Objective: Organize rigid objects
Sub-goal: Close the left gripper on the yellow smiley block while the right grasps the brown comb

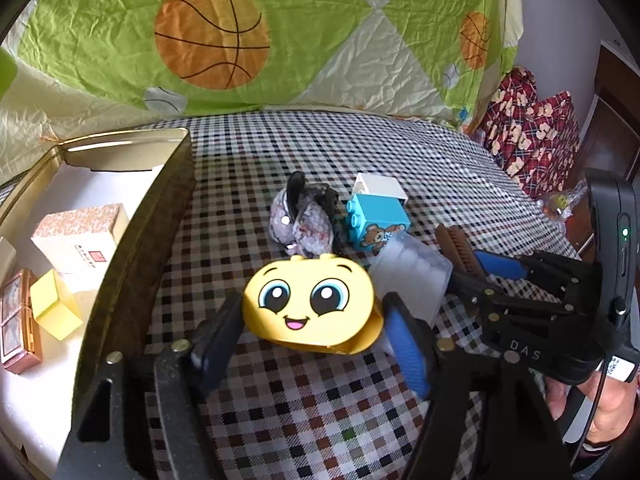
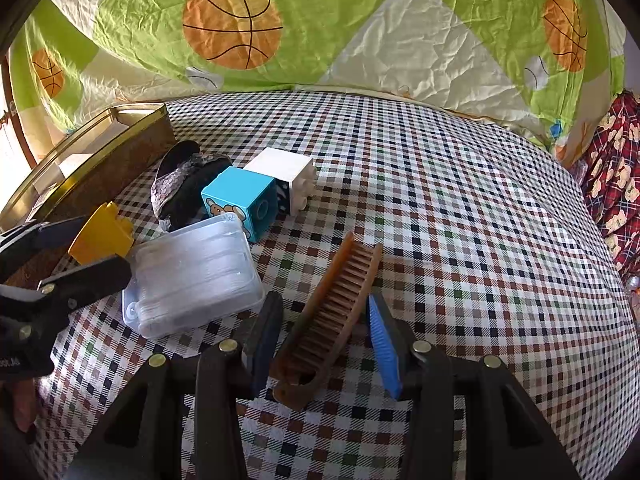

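A yellow block with a smiling face (image 1: 312, 304) sits between the fingers of my left gripper (image 1: 314, 312), which is shut on its two sides just above the checked cloth. From the right wrist view the same block (image 2: 102, 236) shows in the left gripper (image 2: 102, 246). My right gripper (image 2: 324, 308) is shut on a brown comb (image 2: 332, 312), held on edge with its teeth showing. The comb (image 1: 456, 252) and the right gripper (image 1: 468, 268) appear at the right of the left wrist view.
An open gold-rimmed tin (image 1: 132, 240) on the left holds a patterned box (image 1: 80, 236), a yellow cube (image 1: 54, 308) and a pink case (image 1: 18, 320). On the cloth lie a clear plastic box (image 2: 192, 276), a blue bear block (image 2: 240, 204), a white block (image 2: 286, 172) and a sequinned hair clip (image 2: 180, 184).
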Tool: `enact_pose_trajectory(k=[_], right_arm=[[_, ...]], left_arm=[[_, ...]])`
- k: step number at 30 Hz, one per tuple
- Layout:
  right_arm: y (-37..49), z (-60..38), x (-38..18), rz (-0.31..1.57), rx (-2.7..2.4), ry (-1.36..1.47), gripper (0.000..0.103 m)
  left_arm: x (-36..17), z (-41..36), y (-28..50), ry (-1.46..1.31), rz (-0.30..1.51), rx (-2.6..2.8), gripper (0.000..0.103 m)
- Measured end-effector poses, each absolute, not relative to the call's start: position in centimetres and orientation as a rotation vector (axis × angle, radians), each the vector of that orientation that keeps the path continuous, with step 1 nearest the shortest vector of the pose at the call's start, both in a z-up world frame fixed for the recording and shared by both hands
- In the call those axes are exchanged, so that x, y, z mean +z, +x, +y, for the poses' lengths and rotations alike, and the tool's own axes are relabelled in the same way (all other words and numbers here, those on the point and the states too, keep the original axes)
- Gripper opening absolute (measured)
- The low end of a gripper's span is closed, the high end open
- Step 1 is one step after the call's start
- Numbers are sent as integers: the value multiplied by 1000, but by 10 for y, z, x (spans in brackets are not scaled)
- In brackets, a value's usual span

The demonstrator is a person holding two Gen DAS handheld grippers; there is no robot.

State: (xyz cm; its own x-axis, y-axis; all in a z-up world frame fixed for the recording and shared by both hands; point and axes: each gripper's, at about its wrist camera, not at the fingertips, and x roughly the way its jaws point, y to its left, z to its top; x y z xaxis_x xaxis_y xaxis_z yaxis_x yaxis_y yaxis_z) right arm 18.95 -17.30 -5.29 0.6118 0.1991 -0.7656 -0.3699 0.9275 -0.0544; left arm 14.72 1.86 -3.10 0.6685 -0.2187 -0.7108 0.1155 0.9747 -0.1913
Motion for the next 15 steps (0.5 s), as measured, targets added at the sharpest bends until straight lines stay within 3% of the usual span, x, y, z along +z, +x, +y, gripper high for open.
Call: enact_pose_trajectory(k=[4,15], right_arm=[[186,-170,-51,833,327,-237,28],[179,-172,-46,789,343,-235,27]], left_arm=[[-27,16,142,-121,787,-192,70],[-12,15,125,-96,669,-136,70]])
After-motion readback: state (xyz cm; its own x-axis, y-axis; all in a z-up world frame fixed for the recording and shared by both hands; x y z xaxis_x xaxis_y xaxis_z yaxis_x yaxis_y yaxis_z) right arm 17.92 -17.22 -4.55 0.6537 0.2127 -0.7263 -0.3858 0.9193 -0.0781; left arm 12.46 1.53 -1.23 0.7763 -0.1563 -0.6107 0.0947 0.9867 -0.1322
